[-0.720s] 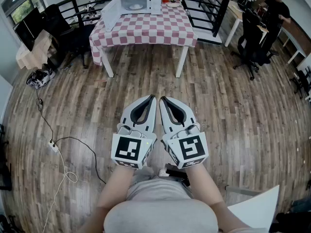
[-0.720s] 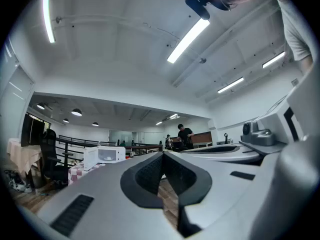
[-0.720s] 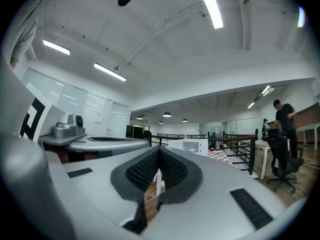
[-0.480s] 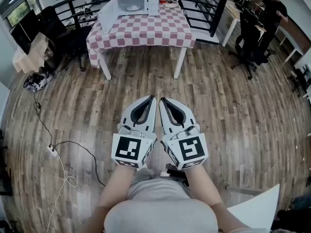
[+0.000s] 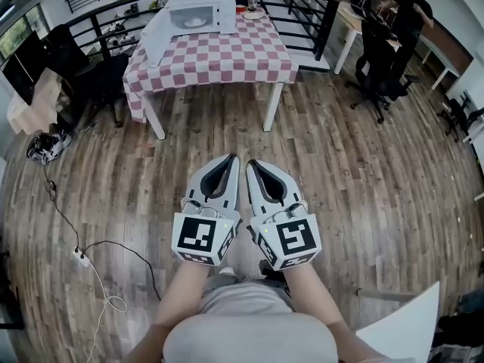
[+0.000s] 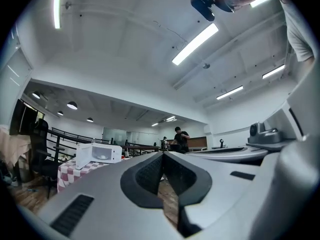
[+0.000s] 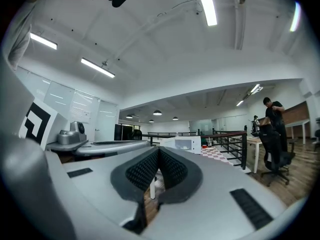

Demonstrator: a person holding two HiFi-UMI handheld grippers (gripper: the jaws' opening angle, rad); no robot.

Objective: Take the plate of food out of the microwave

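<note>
A white microwave (image 5: 198, 12) stands at the far end of a table with a red-and-white checked cloth (image 5: 215, 53), its door (image 5: 156, 36) swung open to the left. Inside it lies a white plate (image 5: 194, 22); what is on it is too small to tell. My left gripper (image 5: 233, 157) and right gripper (image 5: 251, 162) are held side by side over the wooden floor, well short of the table, both shut and empty. The left gripper view shows the microwave (image 6: 98, 154) far off beyond the closed left gripper (image 6: 162, 154). In the right gripper view the microwave (image 7: 183, 144) sits behind the closed right gripper (image 7: 159, 149).
A cup (image 5: 251, 4) stands beside the microwave. Black railing (image 5: 306, 10) runs behind the table. A person (image 5: 408, 6) stands at desks far right, near office chairs (image 5: 376, 74). A dark chair (image 5: 87, 70) is left of the table. A cable and power strip (image 5: 79, 254) lie on the floor.
The table and microwave have come nearer and sit lower in the head view. Both grippers stay shut and side by side.
</note>
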